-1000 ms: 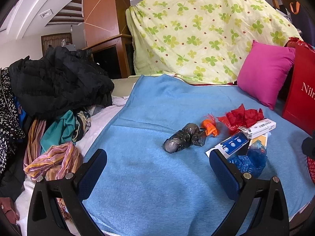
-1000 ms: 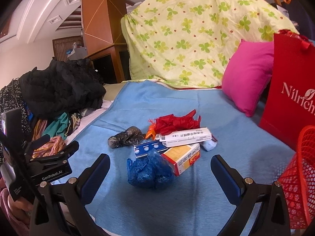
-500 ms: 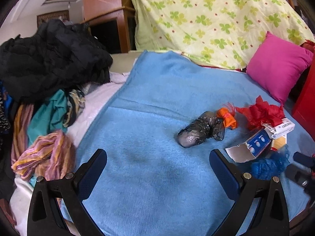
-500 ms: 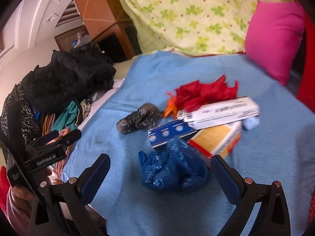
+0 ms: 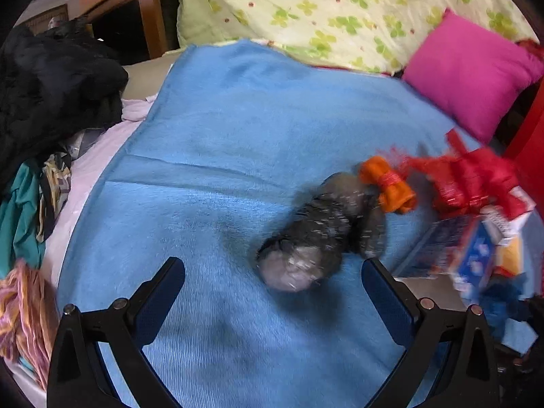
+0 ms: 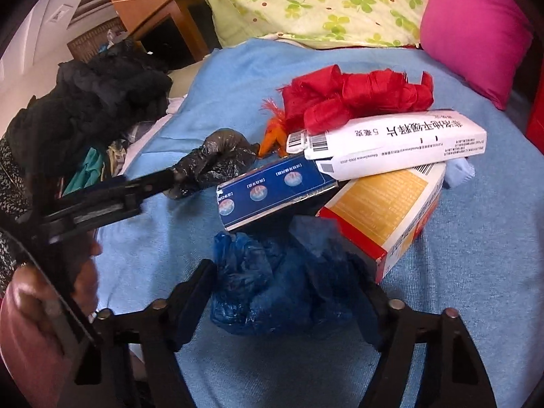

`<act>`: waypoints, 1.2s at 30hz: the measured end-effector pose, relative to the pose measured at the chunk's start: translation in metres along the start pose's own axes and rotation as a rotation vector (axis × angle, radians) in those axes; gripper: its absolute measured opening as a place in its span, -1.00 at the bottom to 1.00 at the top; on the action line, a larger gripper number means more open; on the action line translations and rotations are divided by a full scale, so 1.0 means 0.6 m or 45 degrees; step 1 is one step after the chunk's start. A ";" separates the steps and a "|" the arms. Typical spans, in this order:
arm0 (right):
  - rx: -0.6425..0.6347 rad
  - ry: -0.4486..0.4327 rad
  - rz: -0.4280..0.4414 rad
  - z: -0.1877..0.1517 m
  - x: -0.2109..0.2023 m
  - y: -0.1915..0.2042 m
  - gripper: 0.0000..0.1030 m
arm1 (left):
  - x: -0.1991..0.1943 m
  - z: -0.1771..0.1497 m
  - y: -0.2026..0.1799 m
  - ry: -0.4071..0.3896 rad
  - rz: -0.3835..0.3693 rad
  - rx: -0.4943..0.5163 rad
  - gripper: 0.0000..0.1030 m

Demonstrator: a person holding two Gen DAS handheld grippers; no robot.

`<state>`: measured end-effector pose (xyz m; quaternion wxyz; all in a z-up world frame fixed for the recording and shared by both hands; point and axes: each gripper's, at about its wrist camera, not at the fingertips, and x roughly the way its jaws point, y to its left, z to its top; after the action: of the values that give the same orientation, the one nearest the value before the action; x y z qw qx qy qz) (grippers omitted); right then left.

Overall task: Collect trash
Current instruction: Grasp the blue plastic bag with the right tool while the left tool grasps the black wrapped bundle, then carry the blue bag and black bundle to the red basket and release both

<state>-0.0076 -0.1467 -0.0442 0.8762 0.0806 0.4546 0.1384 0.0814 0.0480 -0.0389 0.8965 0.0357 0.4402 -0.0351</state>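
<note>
The left gripper (image 5: 272,280) hangs low over the blue blanket (image 5: 238,136) with its fingers spread wide; the grey bag (image 5: 319,238), a crumpled wad, lies on the blanket just ahead of the gap between them, touching neither as far as the blurred left view shows; an orange scrap (image 5: 389,187) sits against its far end, and the red wad (image 5: 469,180) lies beyond that to the right.

The right gripper (image 6: 282,284) is down at the blue bag (image 6: 272,282); its fingers stand apart on either side of the bag, the left finger (image 6: 193,292) close against the plastic; whether either pad presses it cannot be told, since the bag hides the tips.

Behind the blue bag the trash is piled together: a blue box (image 6: 272,193) tilts over it, a yellow box (image 6: 384,217) lies just to its right, and a white box (image 6: 387,146) rests across both; the red wad tops the heap at the back.

In the right view the left gripper reaches in from the left, its tip at the grey bag; a pink pillow (image 6: 476,30) leans against the clover-print cover (image 6: 323,3) at the head; dark clothes (image 5: 51,85) are heaped off the left edge of the blanket.
</note>
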 end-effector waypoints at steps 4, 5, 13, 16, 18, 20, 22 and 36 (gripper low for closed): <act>-0.024 0.000 0.047 -0.002 -0.006 0.005 0.04 | 0.034 0.000 0.003 0.075 -0.095 -0.025 0.13; -0.035 0.000 0.051 -0.006 -0.009 0.007 0.01 | 0.038 -0.002 0.001 0.085 -0.097 -0.019 -0.01; -0.010 -0.016 0.147 -0.014 -0.048 -0.005 -0.07 | 0.036 -0.008 0.003 0.053 -0.111 -0.030 -0.62; -0.011 -0.069 0.173 -0.021 -0.083 -0.016 -0.07 | 0.025 -0.010 0.010 0.038 -0.093 -0.050 -0.65; -0.015 -0.109 0.181 -0.024 -0.103 -0.022 -0.07 | 0.012 -0.016 0.017 0.021 -0.089 -0.064 -0.67; -0.014 -0.151 0.187 -0.026 -0.125 -0.029 -0.07 | -0.004 -0.024 0.018 -0.002 -0.078 -0.061 -0.68; -0.007 -0.211 0.189 -0.029 -0.154 -0.039 -0.07 | -0.029 -0.030 0.019 -0.038 -0.069 -0.058 -0.68; 0.129 -0.684 0.087 -0.041 -0.372 -0.133 -0.07 | -0.232 -0.100 -0.081 -0.398 -0.267 0.036 -0.68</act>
<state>-0.1364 -0.2927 0.0930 0.9550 0.1734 0.2092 0.1187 -0.0550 0.0094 0.0332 0.9449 -0.0037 0.2962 -0.1396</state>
